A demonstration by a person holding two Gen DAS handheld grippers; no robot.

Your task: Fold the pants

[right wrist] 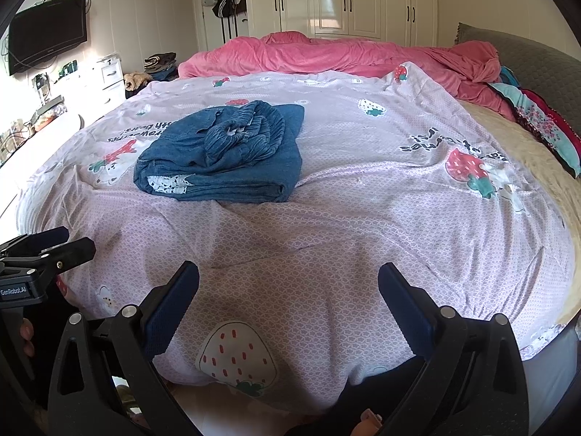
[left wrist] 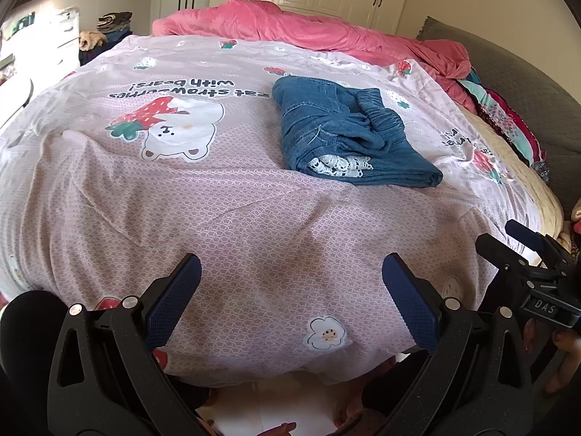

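Note:
Blue denim pants [left wrist: 348, 130] lie folded in a compact bundle on the pink strawberry-print sheet [left wrist: 232, 218], elastic waistband bunched on top and a white patterned lining showing at the near fold. They also show in the right wrist view [right wrist: 225, 152]. My left gripper [left wrist: 290, 290] is open and empty, held over the near edge of the bed, well short of the pants. My right gripper [right wrist: 288, 298] is open and empty at the same near edge. Each gripper shows at the side of the other's view: the right gripper [left wrist: 526, 254], the left gripper [right wrist: 47, 243].
A crumpled pink duvet [right wrist: 345, 54] lies along the far side of the bed. Colourful clothes [right wrist: 537, 116] and a grey headboard [right wrist: 537, 61] are at the right. White drawers [right wrist: 110, 72], a wall TV [right wrist: 47, 40] and wardrobes [right wrist: 345, 0] stand beyond.

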